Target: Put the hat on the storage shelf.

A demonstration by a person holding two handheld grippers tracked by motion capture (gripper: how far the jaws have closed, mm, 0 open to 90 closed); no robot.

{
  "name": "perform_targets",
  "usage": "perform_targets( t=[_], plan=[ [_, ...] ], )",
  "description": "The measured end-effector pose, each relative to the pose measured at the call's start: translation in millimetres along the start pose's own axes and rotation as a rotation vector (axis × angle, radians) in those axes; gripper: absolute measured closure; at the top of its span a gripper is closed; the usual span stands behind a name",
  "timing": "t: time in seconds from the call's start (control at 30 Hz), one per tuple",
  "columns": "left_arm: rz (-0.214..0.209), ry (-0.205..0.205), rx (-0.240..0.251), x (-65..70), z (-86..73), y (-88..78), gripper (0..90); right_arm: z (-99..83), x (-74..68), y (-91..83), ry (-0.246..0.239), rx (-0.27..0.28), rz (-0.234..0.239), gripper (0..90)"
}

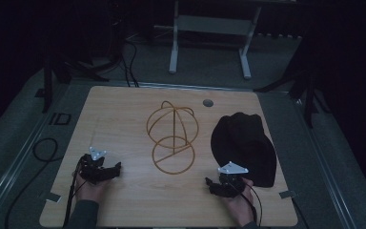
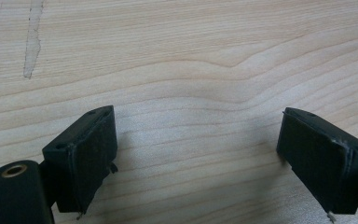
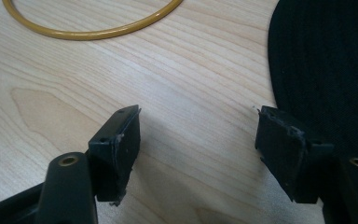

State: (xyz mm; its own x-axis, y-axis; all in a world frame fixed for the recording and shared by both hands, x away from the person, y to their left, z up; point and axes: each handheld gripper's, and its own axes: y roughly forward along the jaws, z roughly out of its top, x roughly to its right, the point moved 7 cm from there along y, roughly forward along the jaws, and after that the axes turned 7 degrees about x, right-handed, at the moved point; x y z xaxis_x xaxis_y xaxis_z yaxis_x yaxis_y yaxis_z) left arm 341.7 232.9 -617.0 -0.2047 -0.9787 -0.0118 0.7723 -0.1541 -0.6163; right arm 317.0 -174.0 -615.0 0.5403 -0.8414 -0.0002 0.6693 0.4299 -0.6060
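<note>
A gold wire hat stand (image 1: 172, 136), a dome of thin rods on a round base ring, stands in the middle of the wooden table (image 1: 124, 114). A black cap (image 1: 243, 145) lies flat to its right. My left gripper (image 1: 106, 170) rests low at the table's front left, open over bare wood (image 2: 196, 140). My right gripper (image 1: 218, 183) sits at the front right, just before the cap's near edge. Its jaws stand open with nothing between them (image 3: 198, 140); the cap's brim (image 3: 326, 70) is right beside the right-hand jaw, and the stand's base ring (image 3: 93, 32) curves ahead.
A round cable hole (image 1: 208, 102) sits near the table's far edge. Cables (image 1: 43, 152) lie on the floor to the left, and a white desk frame (image 1: 209, 43) stands beyond the table. Bare wood lies between the two grippers.
</note>
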Motion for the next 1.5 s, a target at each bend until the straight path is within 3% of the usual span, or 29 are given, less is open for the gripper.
perform_targets(
  t=[0.07,0.13,0.27,0.43,0.63,1.07,1.3,1.5],
  plan=[
    [0.0,0.0,0.0,0.0,0.0,0.0,12.6,0.6,0.7,-0.7,-0.004,-0.016,0.007,32.4],
    [0.0,0.0,0.0,0.1,0.0,0.0,12.6,1.9,1.4,-3.0,-0.016,-0.045,0.02,41.5],
    [0.0,0.0,-0.002,0.3,0.0,-0.1,12.6,1.6,3.7,-6.2,-0.034,-0.068,0.041,46.5],
    [0.0,0.002,-0.002,0.6,0.0,-0.1,12.6,1.7,5.5,-8.4,-0.046,-0.1,0.04,46.6],
    [-0.001,0.002,-0.002,0.7,0.0,-0.1,12.6,4.4,3.6,-13.9,-0.11,-0.126,0.058,50.8],
    [-0.004,0.003,0.0,1.1,-0.2,-0.3,12.6,16.9,1.9,-25.2,-0.183,-0.159,0.066,55.2],
    [-0.006,0.006,-0.002,1.4,-0.3,-0.6,12.6,27.1,-0.3,-30.0,-0.202,-0.2,0.126,62.6],
    [-0.006,0.006,-0.002,1.4,-0.3,-0.6,12.6,32.2,-0.7,-32.7,-0.199,-0.226,0.171,62.5]
  ],
)
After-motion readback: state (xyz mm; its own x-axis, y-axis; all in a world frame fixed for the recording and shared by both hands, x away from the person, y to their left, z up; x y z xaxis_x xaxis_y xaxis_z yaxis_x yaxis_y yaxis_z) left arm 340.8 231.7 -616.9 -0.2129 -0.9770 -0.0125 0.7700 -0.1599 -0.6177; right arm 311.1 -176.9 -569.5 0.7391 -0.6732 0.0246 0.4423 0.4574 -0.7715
